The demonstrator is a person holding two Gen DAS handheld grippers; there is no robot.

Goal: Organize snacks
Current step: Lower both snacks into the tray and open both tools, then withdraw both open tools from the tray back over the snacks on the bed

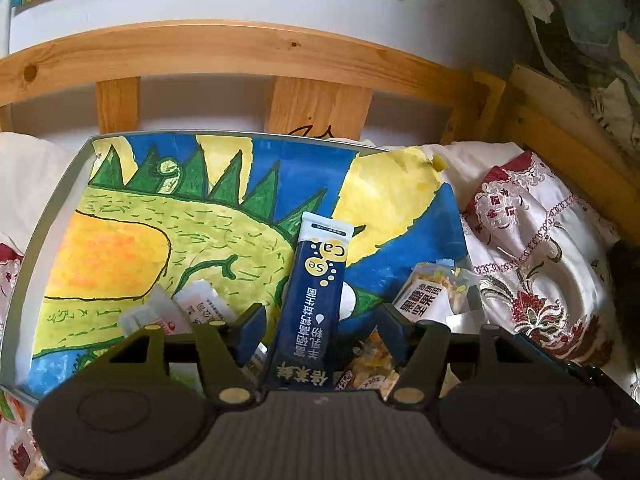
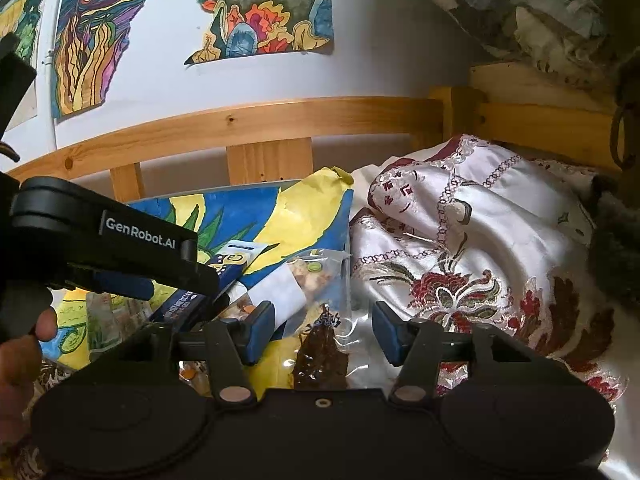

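Left wrist view: your left gripper (image 1: 320,326), jaws apart, straddles a long navy-blue stick sachet (image 1: 318,292) lying on the grey-rimmed tray (image 1: 52,200) lined with a painted dinosaur picture; white sachets (image 1: 176,312) lie beside it. 
Right wrist view: your right gripper (image 2: 323,334), jaws apart, stands over a clear packet of dark dried fruit (image 2: 320,356) at the tray's edge, touching neither pad.
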